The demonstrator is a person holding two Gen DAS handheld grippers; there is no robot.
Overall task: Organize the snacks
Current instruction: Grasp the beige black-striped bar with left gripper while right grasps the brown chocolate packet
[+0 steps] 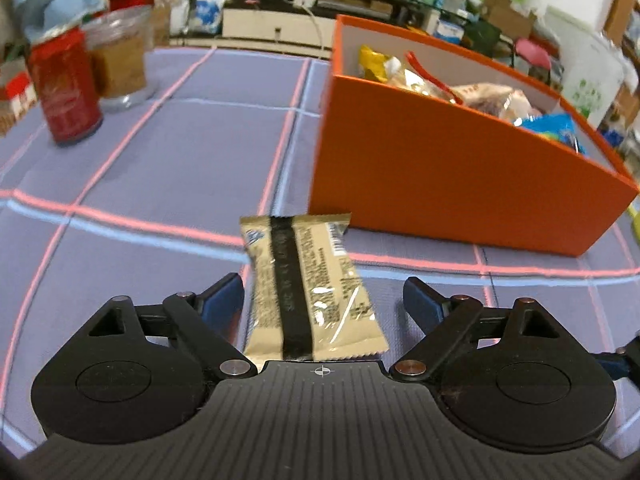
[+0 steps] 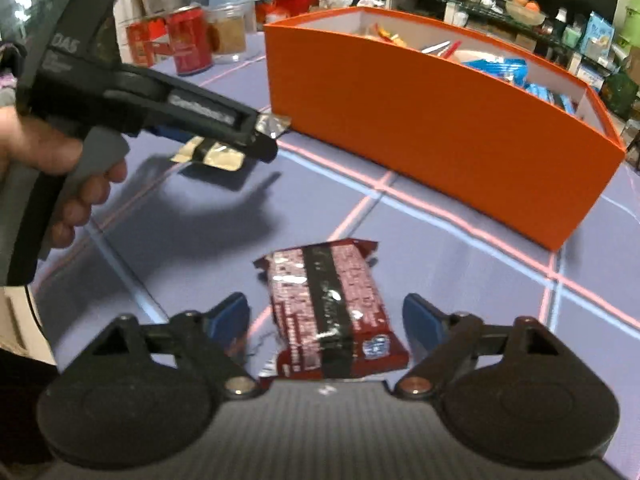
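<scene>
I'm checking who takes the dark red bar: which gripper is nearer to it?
Right. The right gripper straddles the dark red snack bar on the cloth; the left gripper is off to its left, around a gold bar.

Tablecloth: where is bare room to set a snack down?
Bare tablecloth lies between the red can and the orange box, beyond the gold bar. Crowded: inside the box, and around the can and glass jar.

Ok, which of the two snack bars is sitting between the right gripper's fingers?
The dark red snack bar, lying on the tablecloth between the right gripper's open fingers. The beige snack bar is at the left gripper.
</scene>
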